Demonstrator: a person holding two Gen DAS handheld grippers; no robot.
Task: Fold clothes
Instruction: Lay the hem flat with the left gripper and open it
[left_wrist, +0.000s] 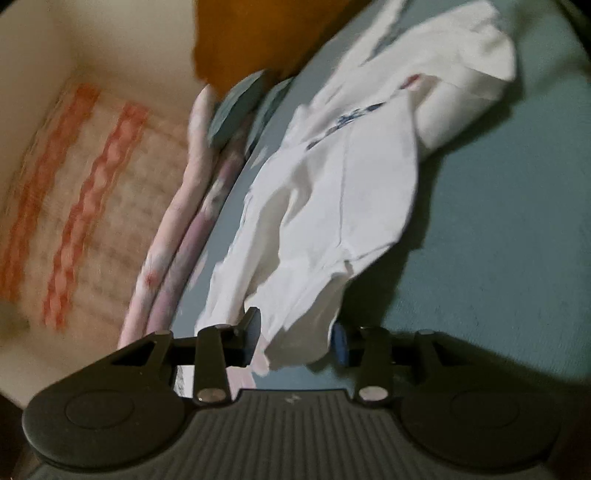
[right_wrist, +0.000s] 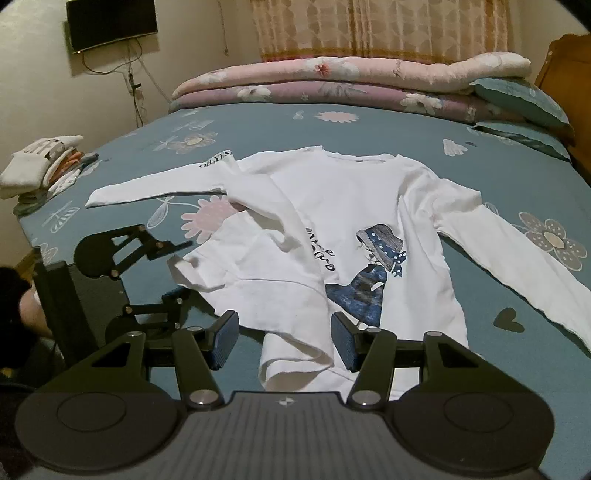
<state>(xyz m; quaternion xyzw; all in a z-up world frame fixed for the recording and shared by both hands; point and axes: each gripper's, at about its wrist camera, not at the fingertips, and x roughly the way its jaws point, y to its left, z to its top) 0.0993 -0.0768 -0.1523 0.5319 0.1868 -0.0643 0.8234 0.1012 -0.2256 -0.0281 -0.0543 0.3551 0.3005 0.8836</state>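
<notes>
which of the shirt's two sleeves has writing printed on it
The sleeve stretched toward the stack of folded clothes; it carries dark lettering near the shoulder. The other sleeve is plain white.

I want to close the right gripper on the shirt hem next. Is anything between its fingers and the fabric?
Nothing visible. The right gripper is open with the white shirt's bottom hem lying directly between its pads; only the teal bedsheet lies underneath.

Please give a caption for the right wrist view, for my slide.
Open right gripper at the hem of a half-folded white shirt on a floral bed.
</notes>
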